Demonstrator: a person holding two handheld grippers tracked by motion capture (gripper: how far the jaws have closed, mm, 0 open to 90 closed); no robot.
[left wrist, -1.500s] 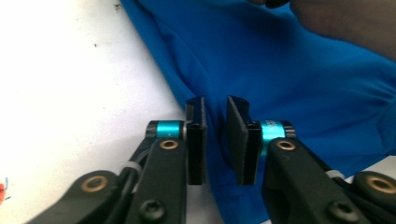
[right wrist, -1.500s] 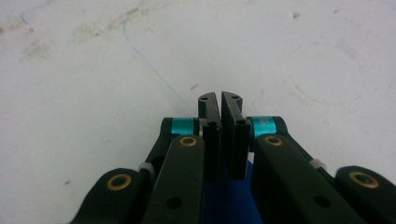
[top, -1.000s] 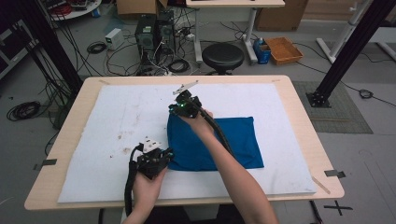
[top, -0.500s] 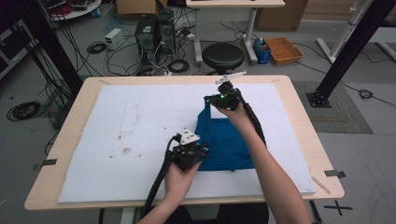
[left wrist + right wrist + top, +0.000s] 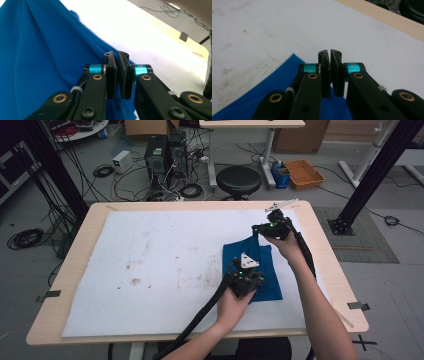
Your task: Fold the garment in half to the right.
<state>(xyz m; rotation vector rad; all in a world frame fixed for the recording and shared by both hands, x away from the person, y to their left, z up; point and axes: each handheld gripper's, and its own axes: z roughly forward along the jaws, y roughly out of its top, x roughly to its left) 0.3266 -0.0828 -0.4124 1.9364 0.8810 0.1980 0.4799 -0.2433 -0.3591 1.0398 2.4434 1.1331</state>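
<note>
Both claws, left claw [image 5: 244, 270] and right claw [image 5: 265, 227], pinched the blue cloth [image 5: 257, 285], which had been dragged right across the surface [image 5: 150, 260], now folded narrower.

A light wooden counter [image 5: 320, 250] carries a stained white sheet [image 5: 150, 265] across most of its top; a folded blue cloth [image 5: 260, 260] lies on the sheet's right part, near the far edge
</note>
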